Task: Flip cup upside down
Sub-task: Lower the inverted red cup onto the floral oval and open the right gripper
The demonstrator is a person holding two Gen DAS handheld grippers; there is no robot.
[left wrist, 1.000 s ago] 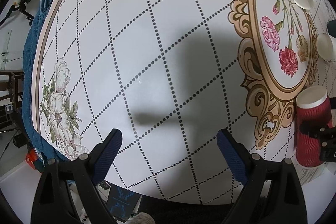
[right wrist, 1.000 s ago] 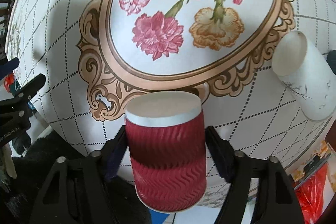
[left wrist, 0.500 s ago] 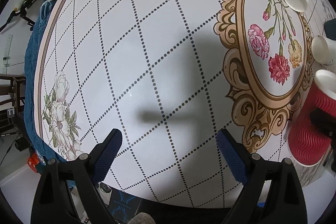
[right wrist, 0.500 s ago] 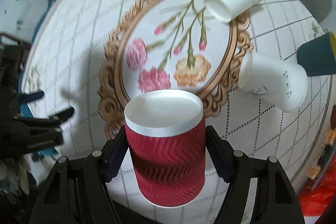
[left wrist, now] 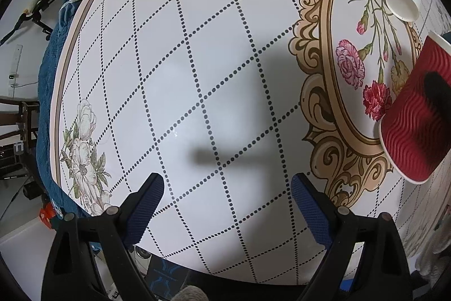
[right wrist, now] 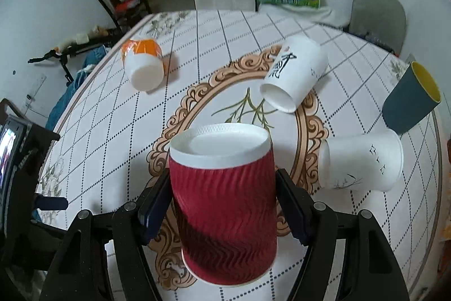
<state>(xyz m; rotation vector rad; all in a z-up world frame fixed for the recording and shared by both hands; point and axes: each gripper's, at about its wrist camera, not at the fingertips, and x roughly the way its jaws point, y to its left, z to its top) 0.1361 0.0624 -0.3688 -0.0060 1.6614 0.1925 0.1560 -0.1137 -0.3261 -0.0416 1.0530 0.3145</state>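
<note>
My right gripper (right wrist: 222,205) is shut on a red ribbed paper cup (right wrist: 225,205), one finger on each side. The cup's white closed base points away from me and its wide mouth points back at me. It hangs above the table's floral medallion (right wrist: 245,106). In the left wrist view the red cup (left wrist: 417,114) is tilted at the far right, above the medallion. My left gripper (left wrist: 225,202) is open and empty above the near left part of the table.
Other cups lie on their sides on the tablecloth (right wrist: 84,131): an orange-and-white one (right wrist: 142,66) at the far left, and two white ones (right wrist: 293,74) (right wrist: 363,162). A dark blue cup with a yellow inside (right wrist: 411,98) lies tilted at the right edge. Chairs stand beyond the table.
My right gripper has lifted the red cup off the table and tipped it, so the view swung from looking down to looking across the table. My left gripper stays open and hardly moved.
</note>
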